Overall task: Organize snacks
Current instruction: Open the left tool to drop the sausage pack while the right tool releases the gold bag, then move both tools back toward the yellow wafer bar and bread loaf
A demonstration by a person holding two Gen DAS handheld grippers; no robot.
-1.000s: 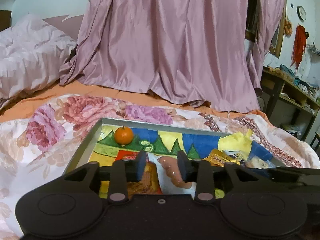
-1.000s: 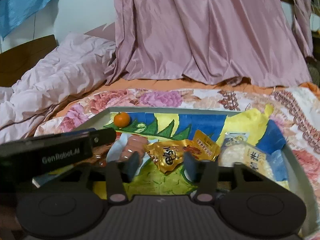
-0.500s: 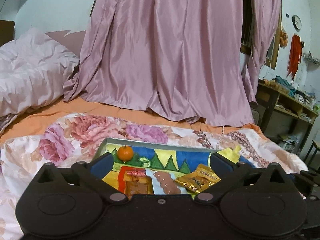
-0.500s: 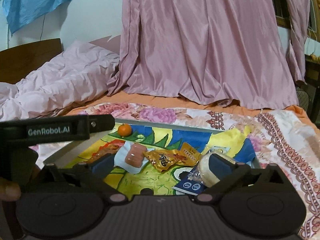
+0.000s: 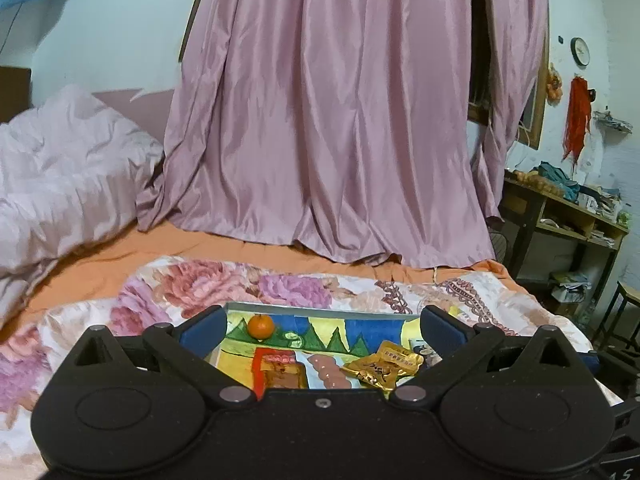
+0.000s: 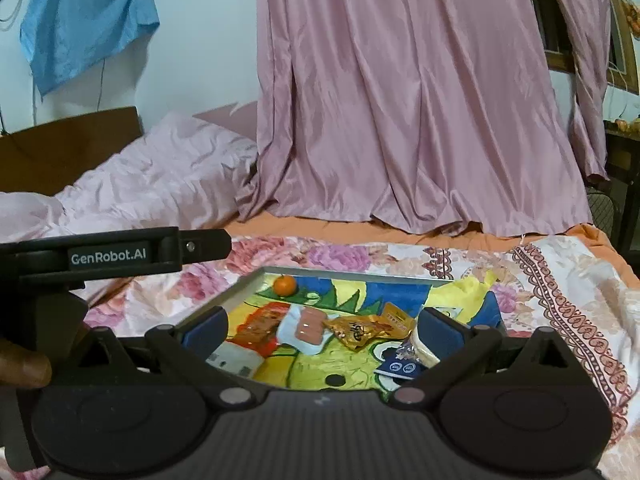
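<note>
both tongs, left (image 5: 322, 330) and right (image 6: 322, 330), hang spread wide above the tray (image 6: 352, 273) on the bed (nothing gripped); orange (image 6: 285, 285), sausages (image 6: 310, 325), gold packet (image 6: 358, 331) lie inside.

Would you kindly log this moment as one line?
left tool: open, empty | right tool: open, empty | tray: orange, gold packet, sausages inside
</note>
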